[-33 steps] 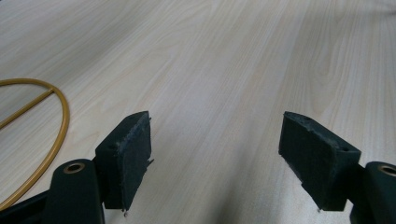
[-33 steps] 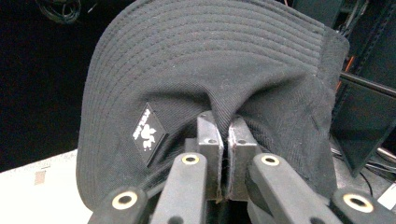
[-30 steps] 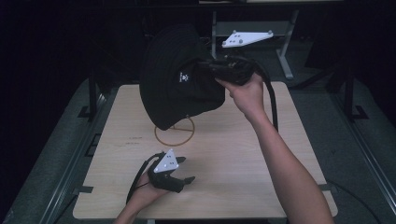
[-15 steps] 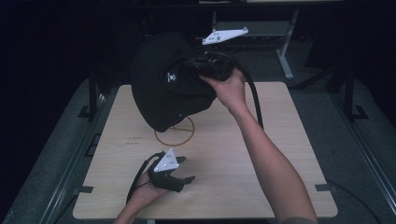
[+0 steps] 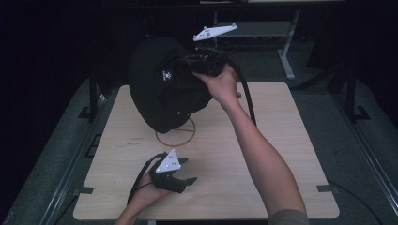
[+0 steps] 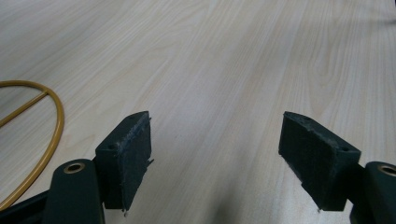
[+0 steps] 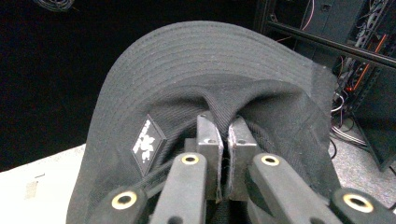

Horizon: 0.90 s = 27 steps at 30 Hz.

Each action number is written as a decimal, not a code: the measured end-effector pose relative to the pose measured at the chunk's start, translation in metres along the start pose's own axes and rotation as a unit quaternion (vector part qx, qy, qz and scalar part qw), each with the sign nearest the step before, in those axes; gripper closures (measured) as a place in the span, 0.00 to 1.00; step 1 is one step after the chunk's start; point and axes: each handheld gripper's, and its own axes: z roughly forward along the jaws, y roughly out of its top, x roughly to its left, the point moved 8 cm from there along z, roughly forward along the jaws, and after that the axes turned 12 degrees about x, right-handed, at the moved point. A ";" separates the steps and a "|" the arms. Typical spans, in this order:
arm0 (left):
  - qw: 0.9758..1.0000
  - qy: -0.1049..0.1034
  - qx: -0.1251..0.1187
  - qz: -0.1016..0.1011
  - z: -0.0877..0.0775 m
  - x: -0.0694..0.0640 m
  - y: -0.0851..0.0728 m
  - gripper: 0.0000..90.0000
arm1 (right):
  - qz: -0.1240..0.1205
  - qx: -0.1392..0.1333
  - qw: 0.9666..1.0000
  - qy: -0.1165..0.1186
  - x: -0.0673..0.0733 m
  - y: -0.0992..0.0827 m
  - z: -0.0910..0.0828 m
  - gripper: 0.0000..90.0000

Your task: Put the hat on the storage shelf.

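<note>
**Black hat lifted clear of table in R gripper's pinch**

The R gripper (image 5: 190, 63), jaws pressed together on a fold of the hat's (image 5: 162, 91) crown fabric, holds the black bucket hat in the air above the table's (image 5: 281, 140) far-left area. In the R gripper view the pads (image 7: 208, 154) nip the cloth tight, w/ the brim arching over them and a small diamond logo patch (image 7: 147, 142) just left of the jaws. From the high view, the hat hangs tilted, its lower edge over the gold ring mark (image 5: 176, 136) drawn on the wood; whether it touches the top can't be told. The person's R hand (image 5: 223, 86) grips the tool, forearm reaching in from bottom right, cable (image 5: 246, 93) looping down behind it.

Nearer the front edge, the L gripper (image 5: 185, 180) sits low over the table in the L hand (image 5: 143, 197), jaws spread wide w/ nothing between them. In the L gripper view there's bare wood ahead and part of the ring mark at left.
</note>
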 end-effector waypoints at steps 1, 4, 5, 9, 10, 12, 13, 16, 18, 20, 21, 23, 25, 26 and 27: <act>1.000 -0.001 -0.001 0.000 0.000 -0.001 0.000 0.28 | 0.004 0.000 1.000 0.002 0.000 0.001 0.001 0.96; 1.000 -0.001 0.000 0.003 0.001 0.000 0.001 0.28 | 0.005 0.001 1.000 0.002 -0.002 0.005 0.006 0.96; 1.000 -0.002 0.000 0.003 0.001 0.000 0.001 0.28 | 0.007 0.001 1.000 0.005 -0.002 0.006 0.008 0.96; 1.000 -0.001 0.001 0.005 0.001 0.000 0.001 0.28 | 0.010 0.006 1.000 0.008 -0.003 0.011 0.018 0.96; 1.000 -0.001 0.001 0.006 0.001 0.000 0.001 0.28 | 0.012 0.007 1.000 0.008 -0.003 0.012 0.020 0.96; 1.000 -0.001 0.000 0.005 0.001 0.000 0.002 0.28 | 0.011 0.009 1.000 0.010 -0.003 0.015 0.024 0.96; 1.000 -0.001 0.001 0.006 0.002 0.000 0.002 0.28 | 0.012 0.009 1.000 0.011 -0.002 0.016 0.027 0.96; 1.000 -0.001 0.002 0.011 0.002 -0.001 0.002 0.28 | 0.009 0.010 1.000 0.011 -0.001 0.019 0.033 0.96; 1.000 -0.001 0.002 0.012 0.002 -0.002 0.002 0.28 | 0.013 0.012 1.000 0.012 -0.001 0.021 0.037 0.96; 1.000 -0.002 0.001 0.012 0.002 -0.002 0.002 0.28 | 0.013 0.019 1.000 0.011 0.000 0.022 0.041 0.96; 1.000 -0.003 0.000 0.012 0.003 -0.002 0.003 0.28 | 0.011 0.022 1.000 0.009 0.000 0.022 0.043 0.96; 1.000 -0.005 0.002 0.015 0.004 -0.004 0.003 0.28 | 0.005 0.035 0.999 0.000 0.000 0.025 0.048 0.96; 1.000 -0.007 0.002 0.017 0.005 -0.005 0.004 0.28 | 0.001 0.039 0.999 -0.004 0.000 0.026 0.050 0.95; 1.000 -0.008 0.003 0.018 0.006 -0.006 0.004 0.28 | 0.000 0.044 0.999 -0.006 0.001 0.028 0.052 0.95; 1.000 -0.009 0.001 0.019 0.007 -0.007 0.005 0.28 | -0.006 0.058 0.998 -0.012 0.001 0.029 0.059 0.95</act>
